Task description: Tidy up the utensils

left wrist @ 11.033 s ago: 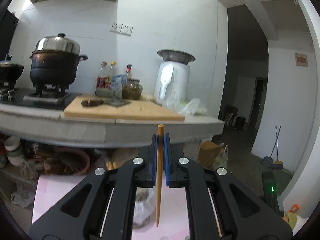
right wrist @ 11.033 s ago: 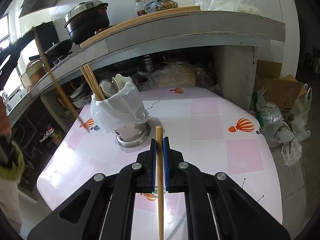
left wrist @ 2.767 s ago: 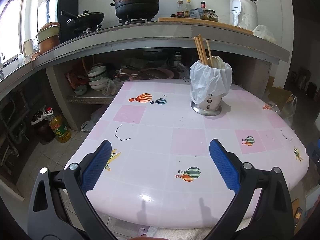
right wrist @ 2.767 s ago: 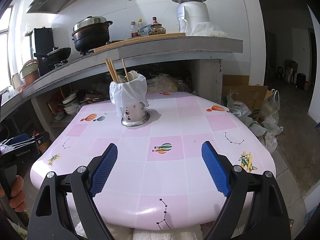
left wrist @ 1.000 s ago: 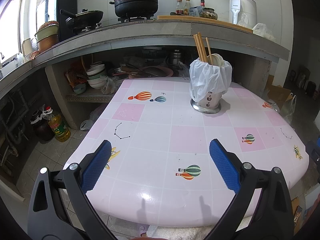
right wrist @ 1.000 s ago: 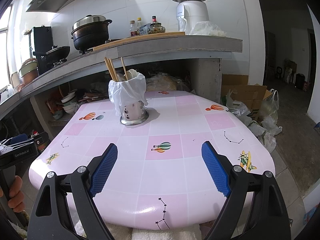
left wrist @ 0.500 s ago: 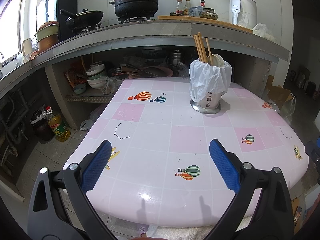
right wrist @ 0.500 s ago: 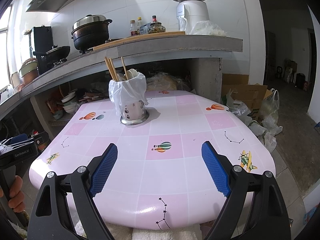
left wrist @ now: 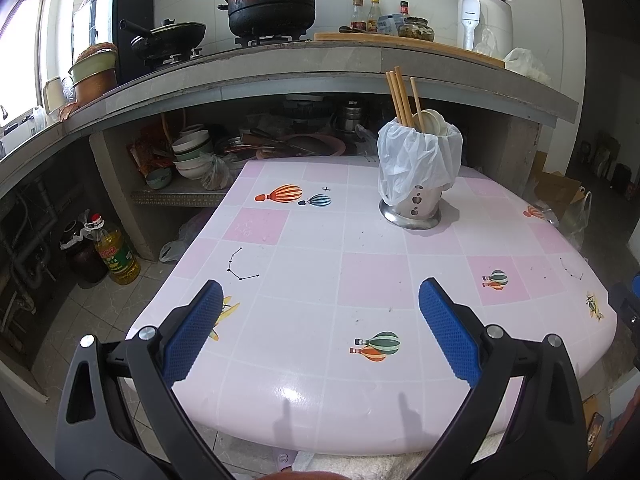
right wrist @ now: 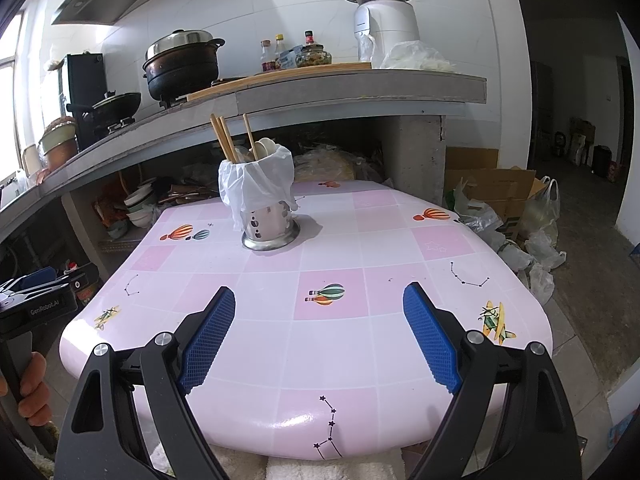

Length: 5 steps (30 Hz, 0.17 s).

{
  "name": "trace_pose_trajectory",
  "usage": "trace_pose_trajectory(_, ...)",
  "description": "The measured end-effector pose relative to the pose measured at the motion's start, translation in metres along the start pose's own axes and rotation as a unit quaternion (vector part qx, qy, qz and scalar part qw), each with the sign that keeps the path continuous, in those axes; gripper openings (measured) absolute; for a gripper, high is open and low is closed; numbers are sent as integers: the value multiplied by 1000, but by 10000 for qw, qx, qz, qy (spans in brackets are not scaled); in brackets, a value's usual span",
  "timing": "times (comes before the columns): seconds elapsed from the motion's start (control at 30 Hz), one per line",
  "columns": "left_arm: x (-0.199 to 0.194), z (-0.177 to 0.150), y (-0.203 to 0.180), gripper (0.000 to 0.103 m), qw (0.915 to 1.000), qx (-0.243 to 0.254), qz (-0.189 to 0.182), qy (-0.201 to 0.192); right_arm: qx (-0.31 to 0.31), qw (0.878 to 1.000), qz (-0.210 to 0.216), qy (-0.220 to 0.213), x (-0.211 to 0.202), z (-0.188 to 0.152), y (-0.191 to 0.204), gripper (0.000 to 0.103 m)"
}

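Note:
A steel utensil holder [left wrist: 416, 204] [right wrist: 269, 228] lined with a white plastic bag stands on the far part of the pink tiled table [left wrist: 304, 268] [right wrist: 340, 256]. Wooden chopsticks [left wrist: 399, 96] [right wrist: 224, 138] and white spoons [left wrist: 430, 120] [right wrist: 266, 147] stick out of it. My left gripper [left wrist: 320, 298] hovers over the table's near edge, open, with nothing between its blue pads. My right gripper [right wrist: 319, 300] hangs open and empty over the near edge too. The left gripper's body [right wrist: 38, 300] and a hand [right wrist: 28, 384] show at the right view's left border.
A grey stone counter [left wrist: 320, 64] runs behind the table with a black pot [left wrist: 272, 4], a pan, bottles and a white appliance [right wrist: 386, 20]. Bowls and clutter fill the shelf below. An oil bottle [left wrist: 114, 250] stands on the floor at left; cardboard and plastic bags [right wrist: 508, 216] lie at right.
Eleven seconds ago each gripper was shut on a chopstick; now both are open and empty. Over the last second nothing has visibly moved.

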<state>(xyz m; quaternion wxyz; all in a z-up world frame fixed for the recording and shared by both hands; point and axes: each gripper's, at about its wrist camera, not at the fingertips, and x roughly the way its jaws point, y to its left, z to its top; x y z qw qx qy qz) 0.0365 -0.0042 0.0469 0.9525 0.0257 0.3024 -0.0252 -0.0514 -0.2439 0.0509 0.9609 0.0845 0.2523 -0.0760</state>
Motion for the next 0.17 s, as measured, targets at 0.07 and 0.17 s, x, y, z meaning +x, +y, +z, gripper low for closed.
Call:
trace_pose_trajectory(0.07, 0, 0, 0, 95, 10000, -9, -2, -5, 4, 10000, 5, 2, 0, 0, 0, 84)
trace_pose_trajectory(0.17, 0, 0, 0, 95, 10000, -21, -6, -4, 9, 10000, 4, 7, 0, 0, 0, 84)
